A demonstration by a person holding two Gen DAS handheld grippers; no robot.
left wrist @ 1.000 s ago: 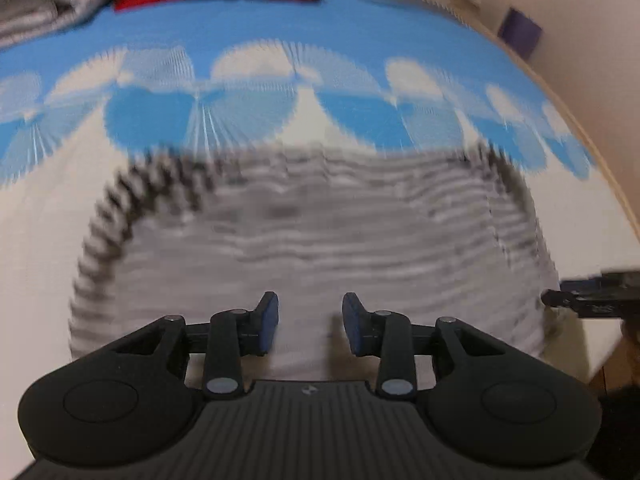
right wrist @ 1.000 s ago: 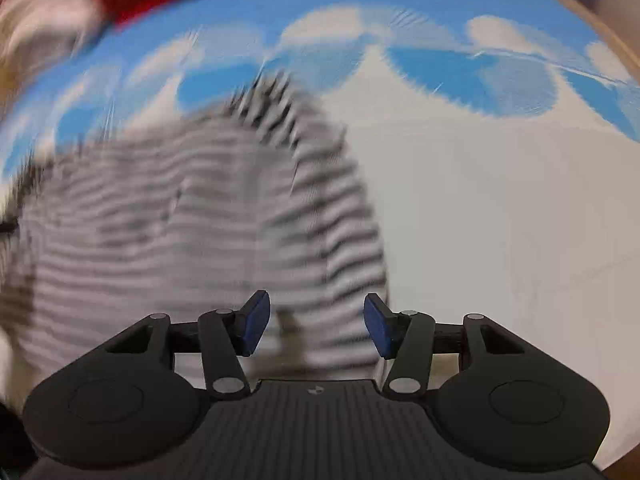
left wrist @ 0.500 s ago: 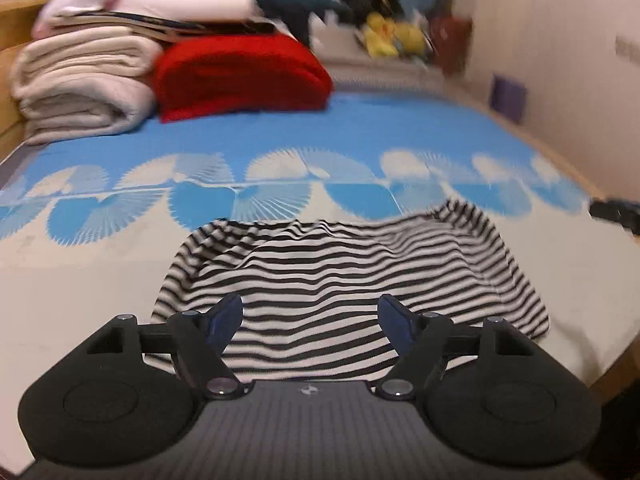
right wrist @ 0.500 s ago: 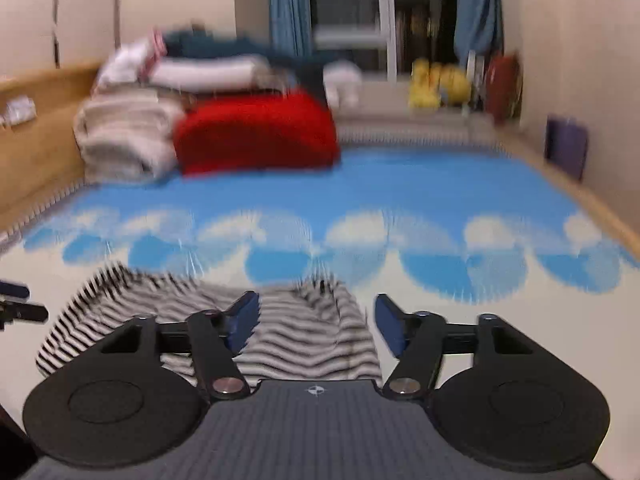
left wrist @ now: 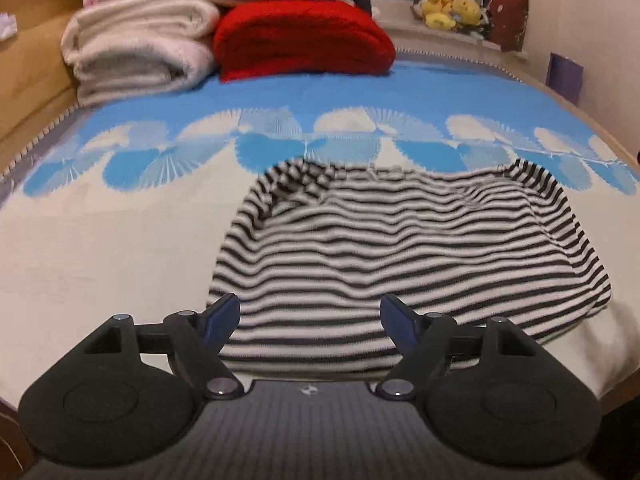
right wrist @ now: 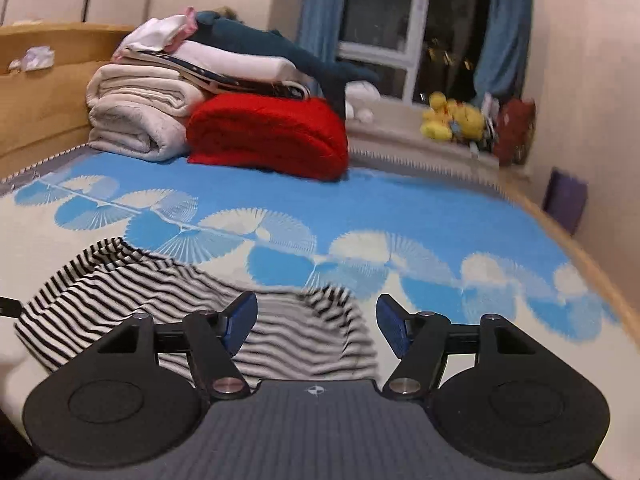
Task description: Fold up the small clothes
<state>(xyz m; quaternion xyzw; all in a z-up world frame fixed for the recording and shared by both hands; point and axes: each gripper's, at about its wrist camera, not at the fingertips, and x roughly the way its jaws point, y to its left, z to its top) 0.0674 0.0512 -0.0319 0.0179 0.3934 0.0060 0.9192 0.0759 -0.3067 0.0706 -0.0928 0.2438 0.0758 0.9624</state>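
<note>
A black-and-white striped garment [left wrist: 400, 248] lies folded on the blue-and-white bedspread [left wrist: 120, 248], its far edge slightly rumpled. My left gripper [left wrist: 310, 314] hovers above the garment's near edge. Its jaws are opening, with nothing between them and the pads clear of the cloth. In the right wrist view the same striped garment [right wrist: 140, 292] lies low and to the left. My right gripper [right wrist: 316, 314] stands open above the garment's right end, holding nothing.
A red folded blanket [left wrist: 304, 40] and cream rolled blankets [left wrist: 136, 56] are stacked at the head of the bed. Yellow plush toys [right wrist: 452, 120] sit on the window sill. A wooden headboard [right wrist: 44, 92] runs along the left and a purple box [right wrist: 566, 200] stands by the right wall.
Both grippers have drawn back and lifted off the striped garment, and their jaws have spread wider. Both views have tilted up toward the head of the bed. The garment stays flat on the bedspread.
</note>
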